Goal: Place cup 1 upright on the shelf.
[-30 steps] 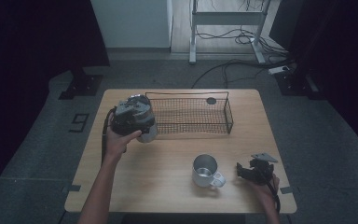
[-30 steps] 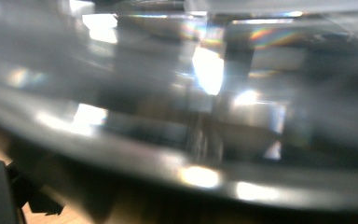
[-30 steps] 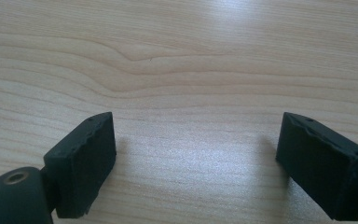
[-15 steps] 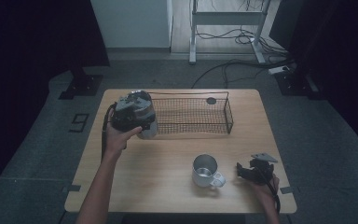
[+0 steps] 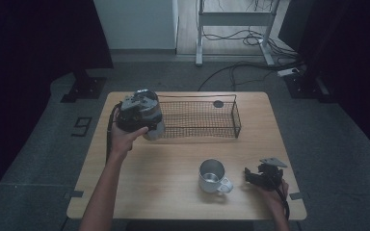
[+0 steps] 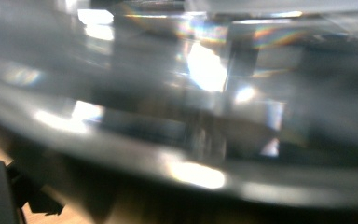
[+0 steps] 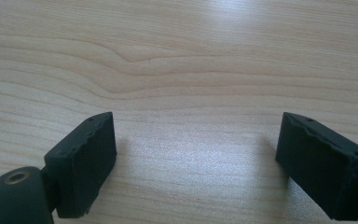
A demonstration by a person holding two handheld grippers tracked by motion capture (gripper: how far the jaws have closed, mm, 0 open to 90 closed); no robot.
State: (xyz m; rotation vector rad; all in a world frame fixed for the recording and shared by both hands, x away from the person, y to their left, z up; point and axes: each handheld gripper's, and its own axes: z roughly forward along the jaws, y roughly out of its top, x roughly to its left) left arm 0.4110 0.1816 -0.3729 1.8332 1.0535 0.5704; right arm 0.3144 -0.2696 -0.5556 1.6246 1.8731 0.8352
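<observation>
My left gripper hangs above the table's back left, at the left end of a black wire basket. It is shut on a clear glass that hangs from its jaws. In the left gripper view the glass is blurred and very close, with one black jaw at the bottom left corner. My right gripper rests near the front right of the table, just right of a steel mug. In the right gripper view its jaws stand wide open over bare wood.
The wooden table has free room in its middle and front left. A small dark round object lies in the basket's far right part. Beyond the table are grey floor, a desk frame and cables.
The left gripper has lifted the glass slightly and carried it a little toward the basket's left end. The right gripper and the mug have not moved.
</observation>
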